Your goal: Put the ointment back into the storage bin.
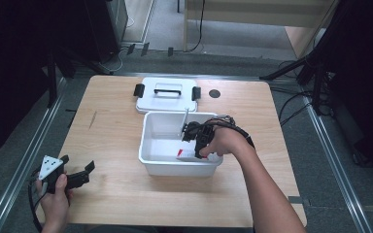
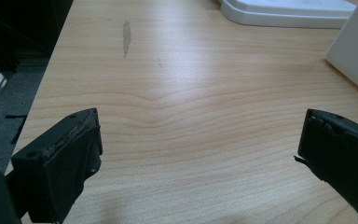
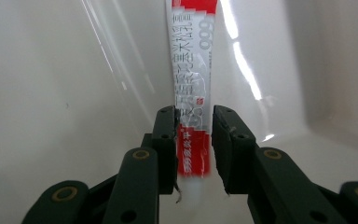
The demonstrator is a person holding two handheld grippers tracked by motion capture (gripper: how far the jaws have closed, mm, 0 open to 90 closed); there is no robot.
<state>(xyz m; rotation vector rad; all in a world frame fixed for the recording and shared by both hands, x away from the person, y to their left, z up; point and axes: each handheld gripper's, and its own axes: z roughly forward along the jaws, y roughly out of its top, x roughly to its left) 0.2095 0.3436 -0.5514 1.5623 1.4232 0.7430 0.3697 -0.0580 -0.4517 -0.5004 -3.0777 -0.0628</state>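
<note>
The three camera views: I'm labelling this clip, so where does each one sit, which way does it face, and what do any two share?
High view: above the person's side, facing forward and down on the wooden table; both forearms, left gripper, right gripper.
Left gripper view: on the left gripper, along bare tabletop; open jaws.
Right gripper view: on the right gripper, inside the white plastic bin; jaws shut on the red-and-white tube.
Shared: high and right gripper views show bin and tube.
</note>
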